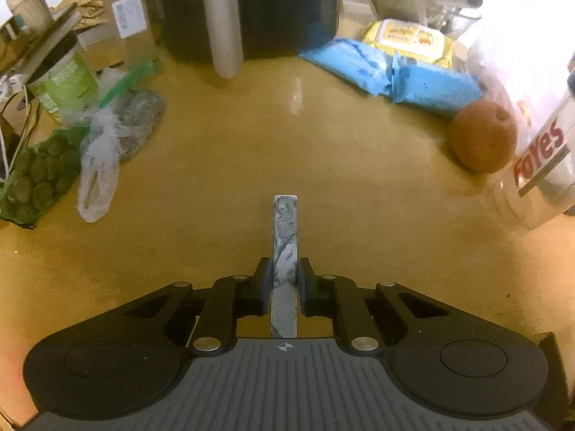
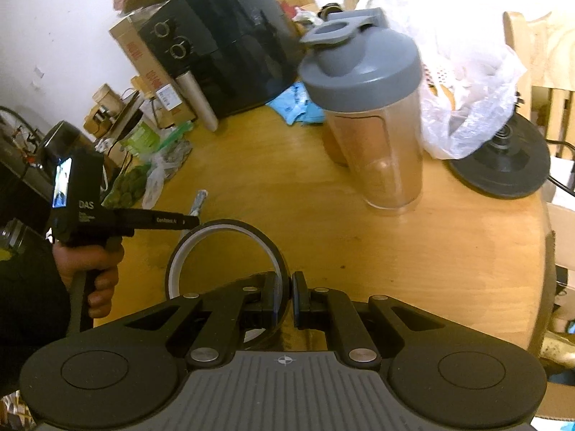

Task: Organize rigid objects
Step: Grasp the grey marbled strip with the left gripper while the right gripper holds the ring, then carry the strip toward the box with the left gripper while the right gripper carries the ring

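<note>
My left gripper [image 1: 285, 269] is shut on a narrow grey-and-white marbled slab [image 1: 285, 226], held edge-on just above the wooden table [image 1: 287, 143]. The slab sticks out forward past the pads. My right gripper [image 2: 284, 294] is shut on the rim of a black ring with a pale inner face [image 2: 174, 265], which stands upright over the table [image 2: 431, 251]. In the right wrist view a hand [image 2: 93, 276] holds the left gripper [image 2: 194, 219] at the left, with the marbled slab [image 2: 199, 199] poking out beyond it.
A grey-lidded shaker bottle [image 2: 370, 107] stands mid-table beside a white plastic bag [image 2: 467, 100] and a black round base [image 2: 503, 165]. At the back are a black air fryer [image 1: 251, 10], a metal cylinder [image 1: 221, 21], blue packs [image 1: 395, 72], a brown fruit [image 1: 481, 136] and bags [image 1: 100, 165].
</note>
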`<action>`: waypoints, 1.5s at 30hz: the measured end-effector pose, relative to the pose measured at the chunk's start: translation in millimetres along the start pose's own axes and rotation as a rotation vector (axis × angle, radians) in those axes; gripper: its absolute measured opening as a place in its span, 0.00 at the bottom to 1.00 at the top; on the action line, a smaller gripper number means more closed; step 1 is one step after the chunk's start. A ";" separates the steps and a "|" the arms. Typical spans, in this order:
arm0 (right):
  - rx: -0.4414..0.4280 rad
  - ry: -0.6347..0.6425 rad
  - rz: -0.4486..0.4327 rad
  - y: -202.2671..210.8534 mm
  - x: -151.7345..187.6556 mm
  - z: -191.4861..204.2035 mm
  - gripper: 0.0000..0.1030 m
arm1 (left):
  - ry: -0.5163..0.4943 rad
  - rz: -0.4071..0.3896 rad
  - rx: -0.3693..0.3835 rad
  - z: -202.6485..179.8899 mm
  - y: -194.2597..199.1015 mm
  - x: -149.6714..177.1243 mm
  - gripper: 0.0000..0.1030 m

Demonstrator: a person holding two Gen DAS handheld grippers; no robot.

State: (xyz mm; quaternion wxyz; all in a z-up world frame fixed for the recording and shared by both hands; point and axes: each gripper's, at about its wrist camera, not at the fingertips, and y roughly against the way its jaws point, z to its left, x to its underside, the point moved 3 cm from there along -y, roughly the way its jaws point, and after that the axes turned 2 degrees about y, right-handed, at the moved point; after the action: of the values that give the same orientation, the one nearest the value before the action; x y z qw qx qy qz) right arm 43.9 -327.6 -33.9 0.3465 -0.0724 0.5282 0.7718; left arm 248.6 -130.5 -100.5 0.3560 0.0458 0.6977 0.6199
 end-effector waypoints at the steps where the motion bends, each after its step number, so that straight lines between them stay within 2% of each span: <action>1: -0.004 0.007 0.002 -1.0 -0.2 2.4 0.10 | 0.006 -0.004 0.002 1.0 3.6 0.2 0.15; 21: -0.087 0.101 0.036 -11.6 -2.6 30.7 0.10 | 0.101 -0.064 0.013 23.4 75.1 27.9 0.15; 36: -0.123 0.151 0.049 -7.0 2.6 38.4 0.10 | 0.177 -0.105 0.049 30.9 126.3 65.7 0.15; 45: -0.145 0.173 0.056 -1.8 6.0 39.0 0.10 | 0.249 -0.089 0.081 26.5 143.6 97.2 0.15</action>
State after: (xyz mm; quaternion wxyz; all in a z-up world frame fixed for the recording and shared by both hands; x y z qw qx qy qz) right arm 50.5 -290.7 -21.3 0.2720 -0.1489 0.5005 0.8083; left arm 136.9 -26.7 -13.8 0.2917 -0.0483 0.7624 0.5756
